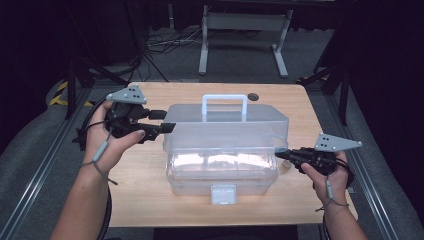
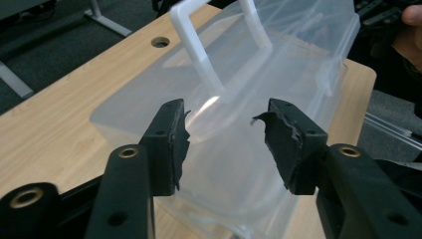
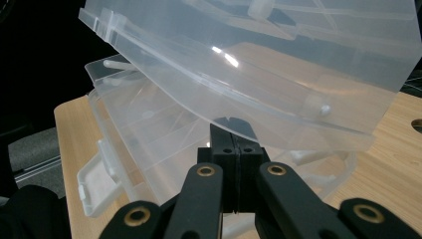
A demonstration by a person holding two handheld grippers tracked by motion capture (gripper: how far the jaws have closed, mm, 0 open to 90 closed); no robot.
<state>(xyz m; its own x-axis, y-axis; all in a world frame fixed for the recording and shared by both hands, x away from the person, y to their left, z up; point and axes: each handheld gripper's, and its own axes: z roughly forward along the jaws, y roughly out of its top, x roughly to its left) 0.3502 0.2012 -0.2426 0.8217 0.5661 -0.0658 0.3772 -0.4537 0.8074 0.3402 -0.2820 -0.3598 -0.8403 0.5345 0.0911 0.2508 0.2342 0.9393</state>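
Two claws flank the clear box [image 1: 225,150]: left claw [image 1: 167,121] parted, right claw [image 1: 281,154] closed beneath its lid [image 1: 227,125].

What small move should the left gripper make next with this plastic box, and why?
Probably ease the left gripper forward so its jaws straddle the raised lid's end edge, then close. Its jaws are open beside that edge without gripping it. The right gripper, jaws shut, sits under the opposite corner, propping the lid above the clear box. A second hold should steady it.

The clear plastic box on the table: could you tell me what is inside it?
Through the raised lid of the clear box, a divided inner tray shows. Glare and cloudy plastic hide whether anything lies in its compartments.
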